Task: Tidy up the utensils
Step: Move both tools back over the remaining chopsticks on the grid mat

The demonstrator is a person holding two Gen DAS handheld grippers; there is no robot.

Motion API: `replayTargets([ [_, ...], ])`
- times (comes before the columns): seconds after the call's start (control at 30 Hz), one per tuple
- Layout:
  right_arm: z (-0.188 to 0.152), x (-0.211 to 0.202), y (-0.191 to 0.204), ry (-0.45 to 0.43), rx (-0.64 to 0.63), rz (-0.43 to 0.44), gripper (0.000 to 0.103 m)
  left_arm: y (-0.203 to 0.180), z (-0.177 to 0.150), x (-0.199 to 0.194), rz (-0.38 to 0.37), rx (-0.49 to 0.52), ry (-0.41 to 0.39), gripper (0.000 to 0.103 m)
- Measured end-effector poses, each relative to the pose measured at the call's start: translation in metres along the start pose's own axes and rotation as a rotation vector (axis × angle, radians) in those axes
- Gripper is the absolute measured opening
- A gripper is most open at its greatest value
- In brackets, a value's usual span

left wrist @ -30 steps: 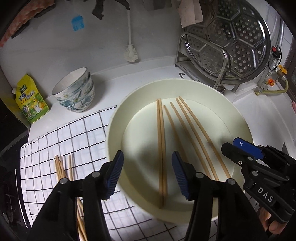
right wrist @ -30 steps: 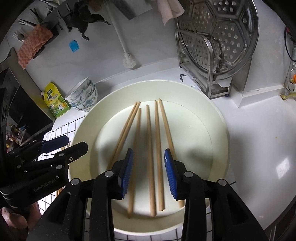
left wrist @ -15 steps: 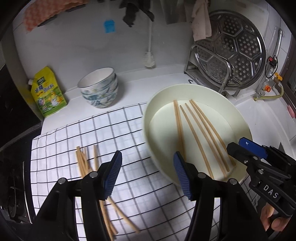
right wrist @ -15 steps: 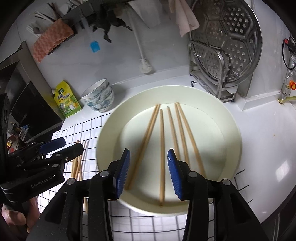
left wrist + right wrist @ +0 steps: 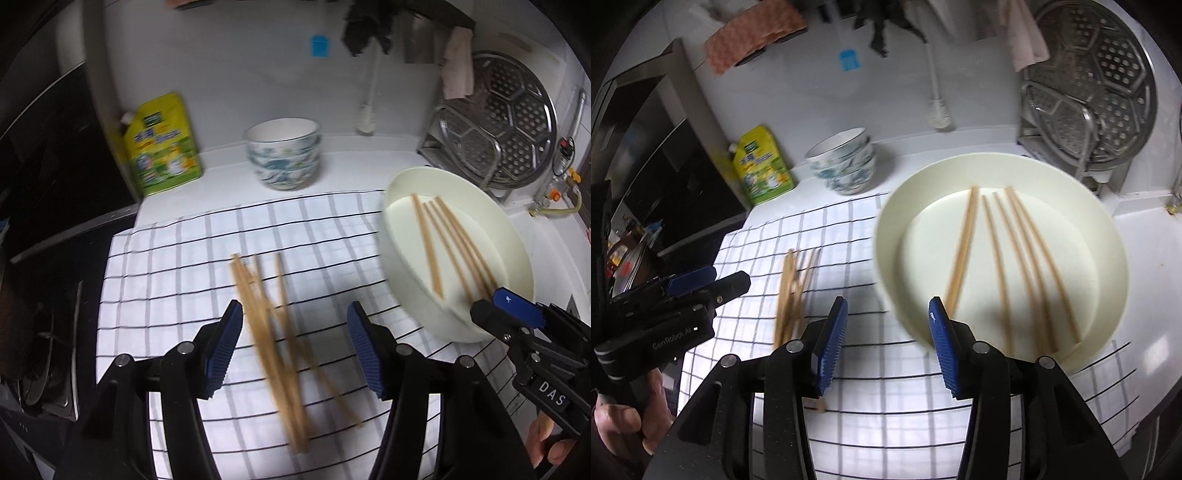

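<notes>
Here, chopsticks [image 5: 273, 332] mid-cloth [image 5: 177, 266]; basin [image 5: 406, 295] overlaps cloth's edge.

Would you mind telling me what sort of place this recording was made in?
Most likely a home kitchen counter: a perforated round steel steamer tray leans in a rack, patterned ceramic bowls sit stacked by the wall, and wooden chopsticks lie in a cream basin.

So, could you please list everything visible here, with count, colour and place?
Wooden chopsticks in basin: five, tan, inside.
Wooden chopsticks on cloth: several, tan, blurred pile.
Round cream basin: one, right of cloth.
Checked white cloth: one, on counter.
Patterned ceramic bowls: stacked, blue-white, behind cloth.
Yellow-green pouch: one, back left.
Perforated steel steamer tray: one, in rack, back right.
Left gripper: open, empty, above the cloth pile.
Right gripper: opening, empty.
</notes>
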State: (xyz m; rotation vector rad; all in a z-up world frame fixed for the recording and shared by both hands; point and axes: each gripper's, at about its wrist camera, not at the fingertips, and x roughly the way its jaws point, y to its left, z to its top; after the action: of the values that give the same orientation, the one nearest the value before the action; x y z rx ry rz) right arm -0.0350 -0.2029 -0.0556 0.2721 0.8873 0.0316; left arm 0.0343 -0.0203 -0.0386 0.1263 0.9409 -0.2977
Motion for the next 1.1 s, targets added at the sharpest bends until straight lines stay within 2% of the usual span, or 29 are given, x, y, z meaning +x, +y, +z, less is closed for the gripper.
replayTargets([
  [0.27,-0.018,0.019,0.045,0.059,-0.048,0.042,0.044,0.064,-0.029,0.003,0.058,-0.09,0.032,0.059],
  [0.43,-0.034,0.039,0.065,0.113,-0.084,0.038,0.044,0.085,-0.045,0.01,0.059,-0.127,0.057,0.061],
  [0.67,-0.05,0.065,0.071,0.168,-0.107,0.031,0.044,0.09,-0.063,0.025,0.042,-0.123,0.089,0.064],
  [0.8,-0.056,0.08,0.074,0.19,-0.133,-0.002,0.044,0.09,-0.07,0.036,0.029,-0.121,0.112,0.066],
  [1.1,-0.06,0.102,0.076,0.209,-0.172,-0.024,0.044,0.081,-0.081,0.054,-0.004,-0.1,0.143,0.067],
])
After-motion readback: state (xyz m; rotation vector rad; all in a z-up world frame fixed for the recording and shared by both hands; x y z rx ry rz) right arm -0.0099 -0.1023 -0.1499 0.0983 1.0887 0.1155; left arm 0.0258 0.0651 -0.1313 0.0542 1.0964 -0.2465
